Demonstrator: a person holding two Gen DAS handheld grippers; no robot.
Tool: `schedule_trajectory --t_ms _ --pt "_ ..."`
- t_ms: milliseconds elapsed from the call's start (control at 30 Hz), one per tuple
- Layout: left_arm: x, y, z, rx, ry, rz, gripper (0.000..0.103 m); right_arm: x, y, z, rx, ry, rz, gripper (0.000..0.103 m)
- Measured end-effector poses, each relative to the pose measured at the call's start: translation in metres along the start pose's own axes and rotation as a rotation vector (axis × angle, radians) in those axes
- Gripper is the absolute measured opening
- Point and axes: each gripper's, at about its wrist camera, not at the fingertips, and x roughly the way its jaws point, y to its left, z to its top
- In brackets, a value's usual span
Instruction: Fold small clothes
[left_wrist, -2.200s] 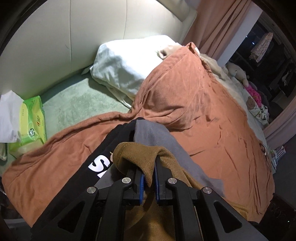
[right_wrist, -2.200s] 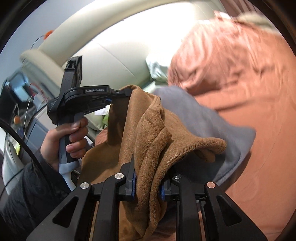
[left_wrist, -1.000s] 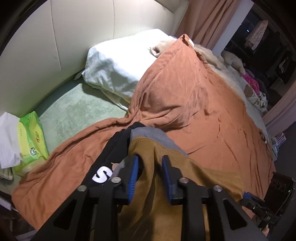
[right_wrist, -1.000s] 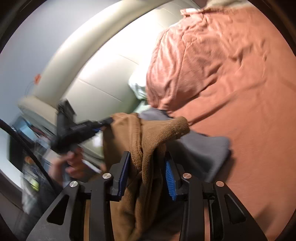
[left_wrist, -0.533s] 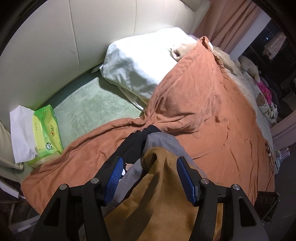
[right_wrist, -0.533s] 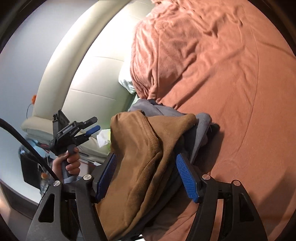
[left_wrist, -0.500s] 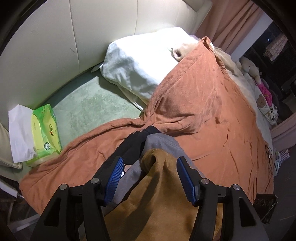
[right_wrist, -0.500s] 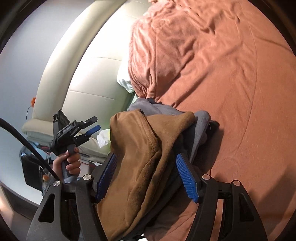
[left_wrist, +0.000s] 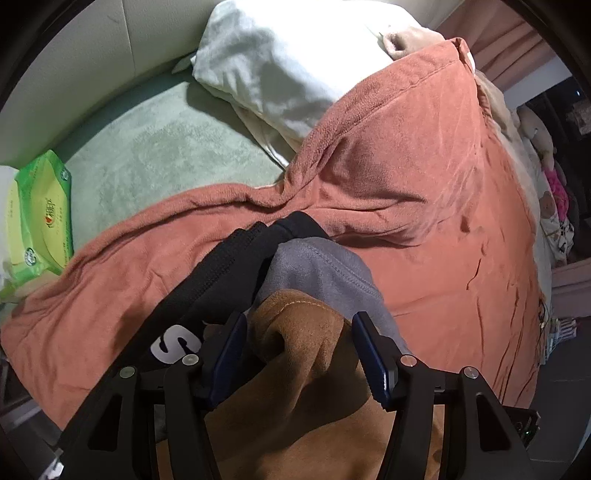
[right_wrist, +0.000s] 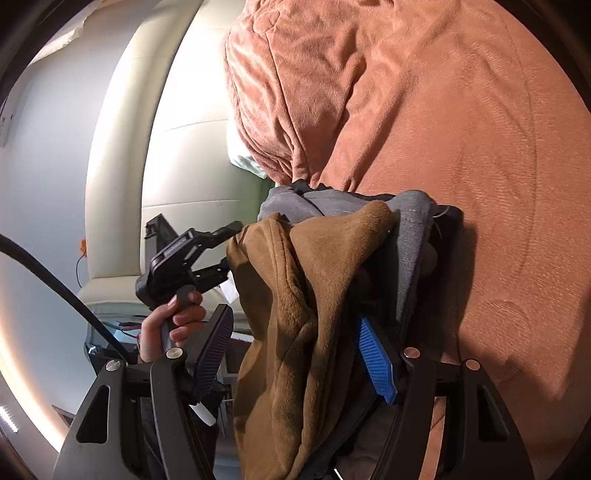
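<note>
Here the left gripper (left_wrist: 299, 354) tips steeply down over the bed, its jaws apart and just narrowed slightly, with a soft fold of the brown fleece garment (left_wrist: 295, 369) lying loose between the blue ribbed pads (left_wrist: 369, 360), pressed by neither. The right gripper (right_wrist: 295, 354) points nearly level, its jaws having just spread and now standing wide around the same plush brown cloth, which drapes between them ungripped. The garment lies atop a stack: a smooth grey garment (left_wrist: 325, 266) and a black garment (left_wrist: 221, 273) with a ribbed band and white lettering, all on the rust-orange velvety blanket (left_wrist: 424, 184). A hand (right_wrist: 173, 325) wraps the left gripper's handle.
</note>
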Motion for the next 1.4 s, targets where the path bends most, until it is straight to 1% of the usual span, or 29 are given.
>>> schedule_trajectory --t_ms 67,100,133,167,200,267,333,400,467,500,533,600,633,700,733,767,800,833,867,900,967,1067,1167,1200,1233,1267,1300,1333,1400 --pt "0.004 0.001 0.001 -0.022 0.000 -0.015 0.054 0.002 -0.004 0.004 0.030 -0.003 0.009 0.066" --pt "0.005 0.002 0.001 -0.030 -0.004 -0.018 0.048 0.003 -0.006 0.007 0.050 -0.003 0.018 0.066" --pt "0.006 0.003 0.001 -0.038 -0.008 -0.022 0.044 0.003 -0.007 0.009 0.062 -0.006 0.023 0.066" --pt "0.005 0.003 0.001 -0.043 -0.016 -0.029 0.036 0.002 -0.008 0.011 0.070 -0.014 0.024 0.066" --pt "0.003 0.001 0.001 -0.037 -0.028 -0.042 0.032 0.000 -0.008 0.013 0.067 -0.028 0.017 0.066" --pt "-0.006 -0.005 0.001 -0.006 -0.070 -0.068 0.031 -0.004 -0.003 0.017 0.038 -0.053 0.004 0.065" --pt "-0.019 -0.013 0.002 0.041 -0.127 -0.090 0.030 -0.007 0.009 0.018 -0.021 -0.070 -0.022 0.060" --pt "-0.039 -0.022 0.001 0.101 -0.207 -0.143 0.029 -0.011 0.023 0.016 -0.100 -0.096 -0.041 0.056" --pt "-0.061 -0.029 -0.001 0.154 -0.301 -0.209 0.028 -0.019 0.037 0.009 -0.180 -0.132 -0.028 0.054" --pt "-0.068 -0.031 -0.001 0.168 -0.330 -0.223 0.028 -0.024 0.043 0.005 -0.219 -0.155 -0.024 0.054" --pt "-0.073 -0.032 0.000 0.174 -0.345 -0.217 0.028 -0.029 0.048 0.001 -0.253 -0.176 -0.027 0.054" --pt "-0.077 -0.032 0.001 0.181 -0.341 -0.199 0.029 -0.039 0.051 -0.005 -0.301 -0.209 -0.079 0.054" --pt "-0.075 -0.031 0.001 0.185 -0.322 -0.171 0.029 -0.041 0.051 -0.006 -0.307 -0.215 -0.106 0.054" --pt "-0.069 -0.026 -0.002 0.189 -0.292 -0.108 0.029 -0.041 0.047 -0.007 -0.299 -0.198 -0.149 0.054" --pt "-0.066 -0.024 -0.002 0.186 -0.278 -0.093 0.029 -0.040 0.045 -0.008 -0.295 -0.185 -0.167 0.054" --pt "-0.061 -0.019 -0.004 0.178 -0.265 -0.088 0.032 -0.038 0.044 -0.008 -0.290 -0.168 -0.191 0.054" --pt "-0.056 -0.016 -0.005 0.169 -0.250 -0.079 0.038 -0.035 0.043 -0.009 -0.281 -0.150 -0.210 0.054" --pt "-0.051 -0.013 -0.006 0.155 -0.238 -0.068 0.042 -0.032 0.043 -0.009 -0.268 -0.132 -0.216 0.054" --pt "-0.045 -0.010 -0.006 0.142 -0.232 -0.064 0.050 -0.028 0.039 -0.008 -0.247 -0.114 -0.220 0.054" --pt "-0.039 -0.007 -0.006 0.125 -0.223 -0.063 0.055 -0.025 0.036 -0.007 -0.223 -0.101 -0.224 0.054" --pt "-0.031 -0.003 -0.007 0.102 -0.203 -0.067 0.057 -0.020 0.029 -0.003 -0.185 -0.082 -0.237 0.054" --pt "-0.017 0.000 -0.006 0.079 -0.171 -0.040 0.057 -0.011 0.020 0.005 -0.144 -0.065 -0.216 0.054" --pt "-0.008 0.000 -0.005 0.052 -0.154 -0.063 0.056 -0.001 0.016 0.014 -0.120 -0.060 -0.203 0.054" --pt "-0.007 -0.002 -0.005 0.051 -0.153 -0.080 0.047 0.000 0.017 0.015 -0.113 -0.063 -0.197 0.054" --pt "-0.006 -0.004 -0.005 0.059 -0.150 -0.089 0.040 0.001 0.018 0.016 -0.117 -0.070 -0.195 0.044" --pt "-0.004 -0.008 -0.005 0.075 -0.144 -0.081 0.031 0.005 0.019 0.018 -0.125 -0.071 -0.199 0.037" --pt "-0.003 -0.012 -0.006 0.097 -0.142 -0.069 0.022 0.008 0.020 0.020 -0.128 -0.066 -0.211 0.021" --pt "-0.004 -0.013 -0.006 0.114 -0.144 -0.067 0.018 0.009 0.020 0.020 -0.131 -0.067 -0.221 0.007" --pt "-0.016 -0.017 -0.009 0.158 -0.182 -0.089 0.016 0.007 0.030 0.017 -0.182 -0.080 -0.219 0.002"
